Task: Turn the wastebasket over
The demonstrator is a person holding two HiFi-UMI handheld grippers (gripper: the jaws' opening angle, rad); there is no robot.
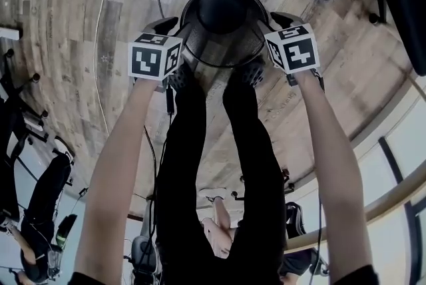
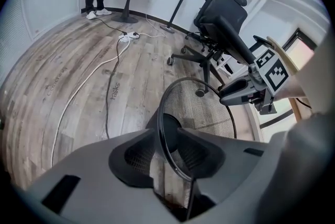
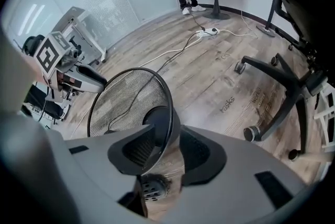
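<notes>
Wood floor (image 1: pixel 73 17), mesh wastebasket (image 1: pixel 219 47) upright, mouth up. Left gripper (image 2: pixel 167 139) at its 9 o'clock rim, right gripper (image 3: pixel 170 139) at 3 o'clock. Both are narrowly parted and straddle the rim wire, not clamped. Opposite holds likely for an even flip.

wastebasket (image 1: pixel 223 14): black mesh | floor (image 1: pixel 73 17): grey-brown wood grain | power strip (image 3: pixel 208 32): white | office chair (image 2: pixel 222 13): black
</notes>
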